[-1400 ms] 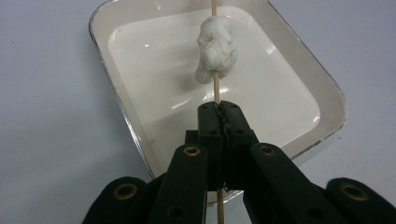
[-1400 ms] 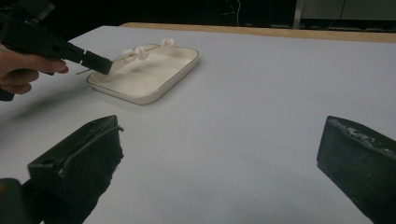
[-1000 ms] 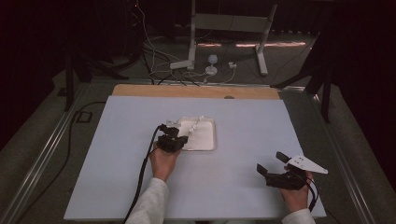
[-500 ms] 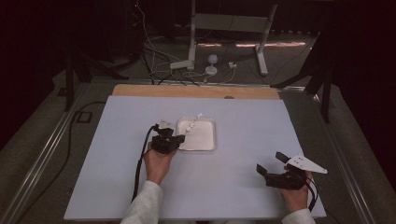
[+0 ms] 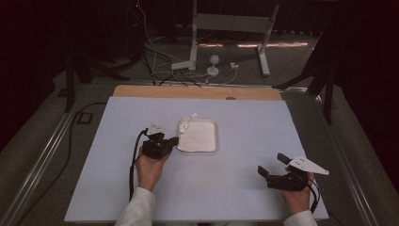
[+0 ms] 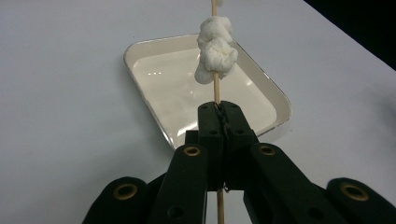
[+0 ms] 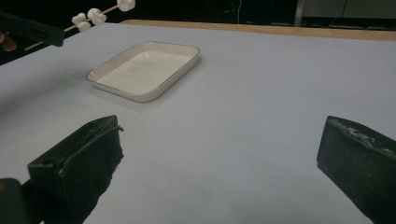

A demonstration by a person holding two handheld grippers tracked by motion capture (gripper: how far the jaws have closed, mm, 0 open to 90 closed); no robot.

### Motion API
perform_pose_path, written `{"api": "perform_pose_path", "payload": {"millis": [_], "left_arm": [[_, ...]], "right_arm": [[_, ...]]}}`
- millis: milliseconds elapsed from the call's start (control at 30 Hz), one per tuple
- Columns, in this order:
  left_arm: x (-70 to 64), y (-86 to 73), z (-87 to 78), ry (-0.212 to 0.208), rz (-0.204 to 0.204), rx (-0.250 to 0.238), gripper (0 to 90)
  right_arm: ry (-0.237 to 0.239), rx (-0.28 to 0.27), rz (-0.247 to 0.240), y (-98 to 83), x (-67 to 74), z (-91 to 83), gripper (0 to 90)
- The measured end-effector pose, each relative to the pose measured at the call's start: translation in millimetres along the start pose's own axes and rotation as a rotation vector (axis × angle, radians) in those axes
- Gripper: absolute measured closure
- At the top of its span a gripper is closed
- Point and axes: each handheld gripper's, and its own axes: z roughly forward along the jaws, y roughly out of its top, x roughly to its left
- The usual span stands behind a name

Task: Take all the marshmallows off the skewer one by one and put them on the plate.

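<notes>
A thin wooden skewer [image 6: 215,88] with several white marshmallows [image 6: 215,53] threaded on it is pinched in my left gripper [image 6: 219,109], whose jaws are shut on the stick just below them. In the high view the left gripper [image 5: 173,140] sits at the left edge of the shallow white tray [image 5: 215,136], and the skewer [image 5: 186,124] slants up over the tray's far left corner. The tray [image 6: 163,88] has nothing in it. My right gripper [image 5: 272,165] rests at the table's front right, jaws wide open around nothing [image 7: 222,135]. From there the tray [image 7: 140,70] and marshmallows [image 7: 93,15] lie ahead to the left.
The tray stands mid-table on a pale sheet [image 5: 244,188] that covers the top. A wooden strip [image 5: 197,92] runs along the far edge. Beyond it on the dark floor are cables and a stand's metal legs [image 5: 193,61].
My left gripper has drawn left, off the tray to its left edge, and risen a little, carrying the skewer with it. The right gripper has stayed put.
</notes>
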Motion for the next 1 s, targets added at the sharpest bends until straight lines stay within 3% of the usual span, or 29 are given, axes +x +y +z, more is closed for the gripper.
{"api": "perform_pose_path", "payload": {"millis": [233, 467, 633, 1000], "left_arm": [[2.2, -11.4, -16.9, -0.017, 0.019, -0.030, 89.5], [4.5, -21.2, -28.4, -0.028, 0.029, -0.048, 89.5], [4.9, -23.7, -33.0, -0.038, 0.038, -0.061, 89.5], [-1.2, -26.2, -33.1, -0.084, 0.080, -0.084, 89.5]], "right_arm": [[0.010, -0.002, 0.005, 0.6, 2.3, 1.5, 0.0], [0.052, -0.009, 0.040, 9.2, 5.5, 7.3, 0.0], [0.116, -0.019, 0.049, 28.7, 11.3, 21.5, 0.0], [0.179, -0.005, 0.033, 54.9, 31.9, 64.5, 0.0]]}}
